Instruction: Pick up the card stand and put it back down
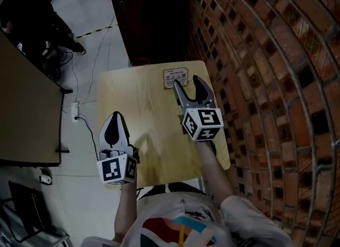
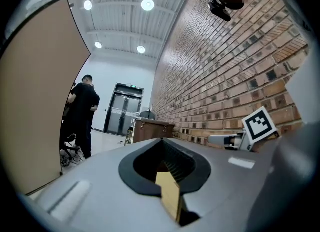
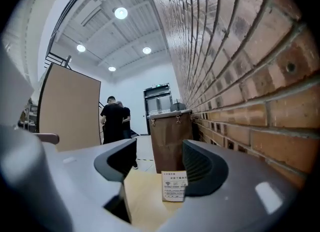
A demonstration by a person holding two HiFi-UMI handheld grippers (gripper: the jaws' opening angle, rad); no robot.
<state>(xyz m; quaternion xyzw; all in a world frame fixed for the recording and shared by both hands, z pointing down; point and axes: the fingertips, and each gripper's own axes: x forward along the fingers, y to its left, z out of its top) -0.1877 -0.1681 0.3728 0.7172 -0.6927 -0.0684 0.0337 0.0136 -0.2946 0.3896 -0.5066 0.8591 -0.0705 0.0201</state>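
Card stand (image 1: 175,76) upright at the far edge of the tabletop (image 1: 133,97), near the brick wall. Right gripper (image 1: 186,82) is low just behind it, fingers spread and pinching nothing. Likely the reach-in before the pick-up. Next: ease forward, straddle the stand, close gently. Left gripper (image 1: 114,130) rests well apart, fingers pressed together, empty. Brown lidded bin (image 1: 151,7) beyond the tabletop; contents hidden.

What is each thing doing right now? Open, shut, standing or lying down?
card stand, standing on the table, not gripped.
right gripper, open, jaws pointing at the card stand.
left gripper, shut, holding nothing.
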